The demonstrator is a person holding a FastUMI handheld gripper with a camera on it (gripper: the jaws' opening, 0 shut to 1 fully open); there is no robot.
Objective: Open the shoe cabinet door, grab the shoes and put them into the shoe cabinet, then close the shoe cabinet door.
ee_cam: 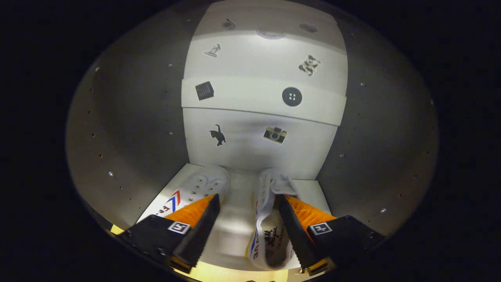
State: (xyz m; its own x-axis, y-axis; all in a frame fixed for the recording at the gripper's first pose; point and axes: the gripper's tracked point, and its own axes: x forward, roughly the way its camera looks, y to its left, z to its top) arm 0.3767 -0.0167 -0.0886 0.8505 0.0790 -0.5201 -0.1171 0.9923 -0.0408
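I am looking into the shoe cabinet [129, 129]. Two white canvas shoes stand on its white floor, toes toward the back wall. The left shoe [199, 186], with red and blue stripes on its side, lies under and just ahead of my left finger. The right shoe [266, 219] sits between the fingers, close against the right one, with its opening facing up. My gripper [247, 199] is open, its fingers spread wide. A strip of bare cabinet floor shows between the left finger and the right shoe. Neither finger presses on a shoe.
The white back wall [250, 156] carries small stickers, among them a cat [218, 135] and a camera [274, 134]. A white shelf front [250, 98] crosses it at mid height. Grey side walls [375, 129] with rows of peg holes close in on both sides.
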